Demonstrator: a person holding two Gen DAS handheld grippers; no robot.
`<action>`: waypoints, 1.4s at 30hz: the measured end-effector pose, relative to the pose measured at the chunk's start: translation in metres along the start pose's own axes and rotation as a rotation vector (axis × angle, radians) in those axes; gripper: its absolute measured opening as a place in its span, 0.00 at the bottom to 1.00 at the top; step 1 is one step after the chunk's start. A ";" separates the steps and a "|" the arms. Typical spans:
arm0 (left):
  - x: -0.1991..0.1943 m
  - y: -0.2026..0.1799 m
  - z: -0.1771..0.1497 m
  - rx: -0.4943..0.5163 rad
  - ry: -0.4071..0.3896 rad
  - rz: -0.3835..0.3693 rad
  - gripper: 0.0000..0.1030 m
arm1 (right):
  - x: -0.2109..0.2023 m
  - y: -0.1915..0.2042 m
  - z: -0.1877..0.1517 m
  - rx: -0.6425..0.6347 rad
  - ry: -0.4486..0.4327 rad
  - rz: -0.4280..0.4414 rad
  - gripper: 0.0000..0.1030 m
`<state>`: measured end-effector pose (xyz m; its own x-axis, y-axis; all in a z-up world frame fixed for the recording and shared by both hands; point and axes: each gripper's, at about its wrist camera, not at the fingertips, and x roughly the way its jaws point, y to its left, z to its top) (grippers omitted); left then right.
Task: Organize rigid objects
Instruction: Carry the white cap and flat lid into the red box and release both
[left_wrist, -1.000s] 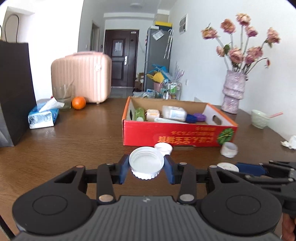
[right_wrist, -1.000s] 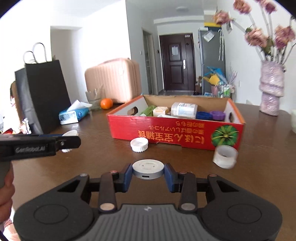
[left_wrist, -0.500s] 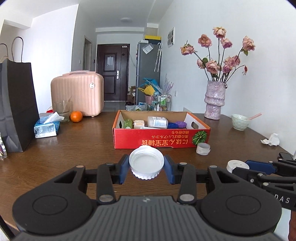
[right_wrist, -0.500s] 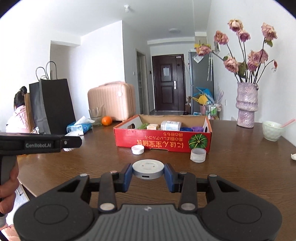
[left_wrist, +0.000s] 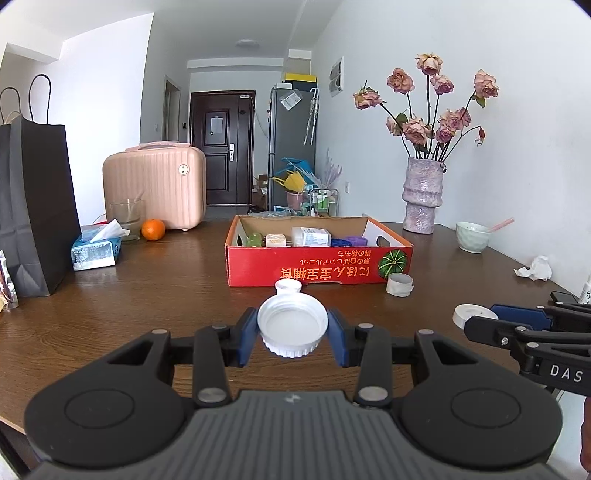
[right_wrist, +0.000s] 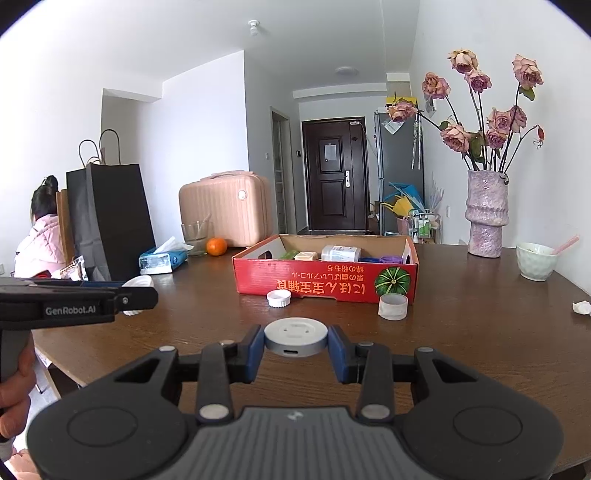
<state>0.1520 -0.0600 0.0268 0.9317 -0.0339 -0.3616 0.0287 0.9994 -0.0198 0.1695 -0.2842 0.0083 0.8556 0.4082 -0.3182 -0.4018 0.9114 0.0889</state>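
Your left gripper (left_wrist: 292, 329) is clamped on a white ribbed cap (left_wrist: 292, 325), open side up, above the wooden table (left_wrist: 147, 291). Your right gripper (right_wrist: 296, 339) is clamped on a flat grey disc (right_wrist: 296, 338) with a port in its rim. Ahead stands the red cardboard box (right_wrist: 325, 286), holding several items. 1 small white cap (right_wrist: 279, 297) and 1 translucent ring (right_wrist: 392, 306) sit just beside its front wall.

Wooden table (left_wrist: 155, 295) bears red box (left_wrist: 317, 266), perhaps two caps.
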 end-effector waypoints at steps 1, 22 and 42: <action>0.002 0.000 0.000 0.003 0.001 -0.002 0.40 | 0.002 0.000 0.001 -0.002 0.003 0.001 0.36; 0.078 0.025 0.042 -0.020 0.013 0.011 0.40 | 0.078 -0.022 0.036 0.019 0.007 -0.014 0.36; 0.207 0.048 0.094 0.025 0.043 -0.055 0.40 | 0.204 -0.063 0.100 0.055 0.027 0.035 0.36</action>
<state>0.3801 -0.0180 0.0390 0.9119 -0.0889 -0.4007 0.0891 0.9959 -0.0180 0.4019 -0.2534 0.0327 0.8319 0.4392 -0.3392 -0.4122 0.8983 0.1521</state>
